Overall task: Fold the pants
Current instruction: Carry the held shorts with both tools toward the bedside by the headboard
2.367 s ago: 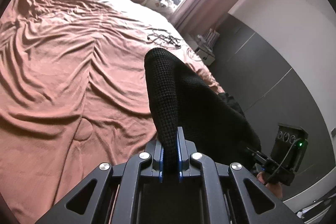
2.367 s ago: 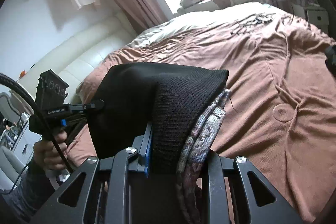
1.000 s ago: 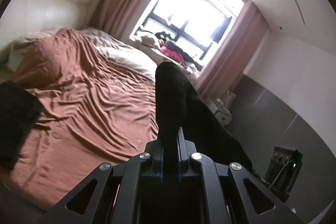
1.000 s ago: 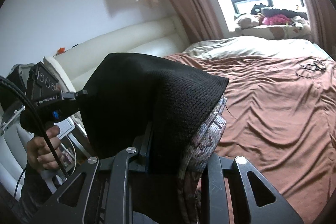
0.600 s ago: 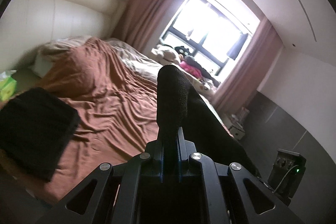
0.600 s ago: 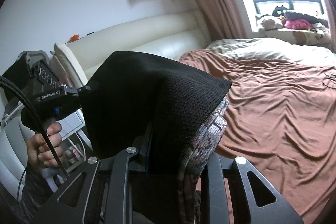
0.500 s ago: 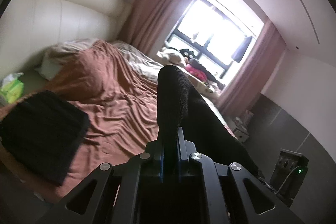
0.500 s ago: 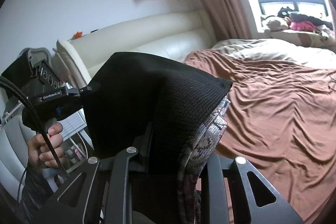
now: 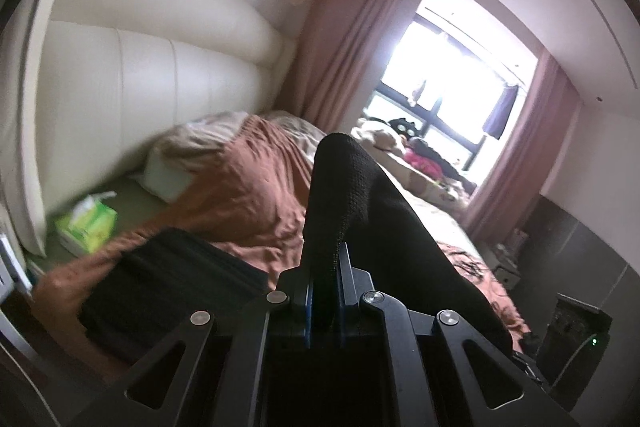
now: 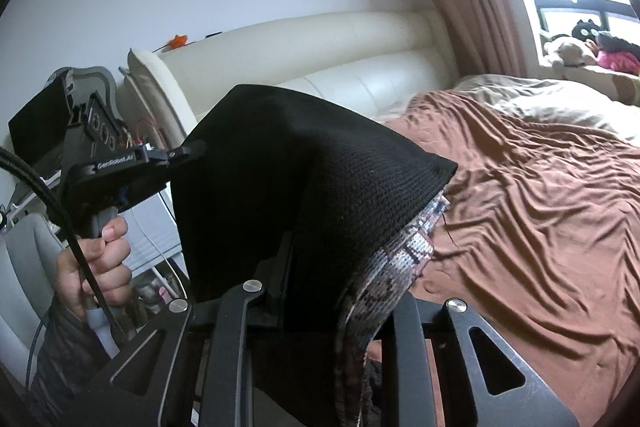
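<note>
While both grippers hold black knit pants point(image 10: 304, 187) up above a bed with a brown cover point(image 10: 540, 211), the left gripper point(image 9: 323, 291) is clamped tight on one fold, and the right gripper point(image 10: 332, 291) is closed on a thicker bunch showing a patterned lining; folded black clothing point(image 9: 160, 283) lies near a green tissue box point(image 9: 86, 227).

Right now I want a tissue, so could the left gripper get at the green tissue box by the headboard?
Probably not yet: the left gripper is shut on the black knit pants, and the tissue box sits beyond the folded black garment.
</note>
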Action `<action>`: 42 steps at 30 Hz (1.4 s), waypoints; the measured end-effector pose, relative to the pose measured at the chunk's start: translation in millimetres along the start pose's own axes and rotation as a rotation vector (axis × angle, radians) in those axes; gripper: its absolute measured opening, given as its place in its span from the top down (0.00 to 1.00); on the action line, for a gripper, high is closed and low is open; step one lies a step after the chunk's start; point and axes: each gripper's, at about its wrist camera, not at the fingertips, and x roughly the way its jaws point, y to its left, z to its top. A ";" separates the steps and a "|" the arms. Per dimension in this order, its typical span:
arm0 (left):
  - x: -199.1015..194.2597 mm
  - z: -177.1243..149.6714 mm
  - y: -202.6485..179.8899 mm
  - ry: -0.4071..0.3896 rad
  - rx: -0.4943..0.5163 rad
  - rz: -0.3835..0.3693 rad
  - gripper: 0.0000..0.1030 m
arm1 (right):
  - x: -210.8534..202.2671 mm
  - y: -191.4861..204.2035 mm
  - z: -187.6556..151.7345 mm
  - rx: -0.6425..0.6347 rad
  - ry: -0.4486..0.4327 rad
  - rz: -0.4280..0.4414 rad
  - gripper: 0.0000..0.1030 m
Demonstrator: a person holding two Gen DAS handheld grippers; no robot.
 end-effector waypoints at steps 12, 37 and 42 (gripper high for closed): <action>0.9 43.2 64.9 -0.044 0.018 0.177 0.92 | 72.6 30.8 1.4 -0.034 0.014 0.072 0.84; 158.9 53.7 167.3 0.125 -0.015 0.412 0.92 | 251.7 -17.4 5.3 0.033 0.181 0.078 0.88; 198.3 57.1 170.8 0.176 0.013 0.443 0.92 | 277.2 -38.0 10.4 0.075 0.195 0.067 0.88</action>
